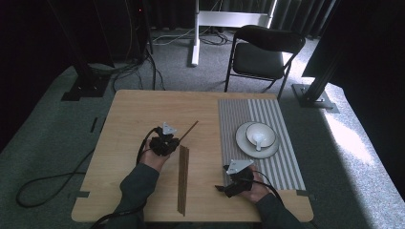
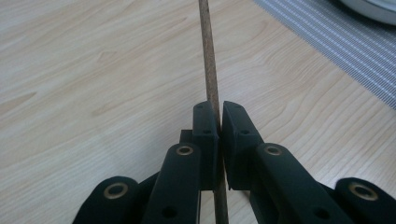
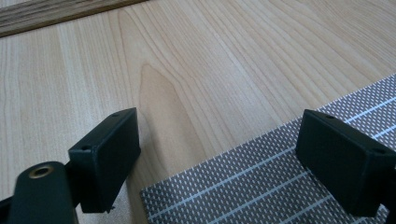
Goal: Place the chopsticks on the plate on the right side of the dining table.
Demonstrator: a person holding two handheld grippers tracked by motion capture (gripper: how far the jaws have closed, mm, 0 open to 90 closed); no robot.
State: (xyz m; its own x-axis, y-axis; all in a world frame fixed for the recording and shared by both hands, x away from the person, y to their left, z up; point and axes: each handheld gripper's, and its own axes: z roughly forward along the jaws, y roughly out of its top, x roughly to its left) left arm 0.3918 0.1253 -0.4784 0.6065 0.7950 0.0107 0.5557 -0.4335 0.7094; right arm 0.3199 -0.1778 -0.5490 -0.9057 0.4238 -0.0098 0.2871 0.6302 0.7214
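My left gripper (image 1: pixel 171 142) is left of the table's middle, shut on one thin brown chopstick (image 1: pixel 188 130) that slants away to the far right. In the left gripper view the jaws (image 2: pixel 220 116) pinch this chopstick (image 2: pixel 208 60), which runs straight ahead above the wood. More brown chopsticks (image 1: pixel 183 179) lie bundled on the table between the two hands. My right gripper (image 1: pixel 224 187) is near the front edge, beside the striped placemat (image 1: pixel 267 157). Its jaws (image 3: pixel 219 126) stand wide open with nothing between them, over the placemat's near corner (image 3: pixel 261 186). The chopstick bundle (image 3: pixel 46 14) lies beyond them.
A white plate (image 1: pixel 241 143) with a white bowl (image 1: pixel 260 134) and a spoon in it stands on the placemat. The plate's rim (image 2: pixel 373 7) and the placemat (image 2: pixel 336 42) lie ahead right of the left gripper. A black folding chair (image 1: pixel 265 52) stands behind the table.
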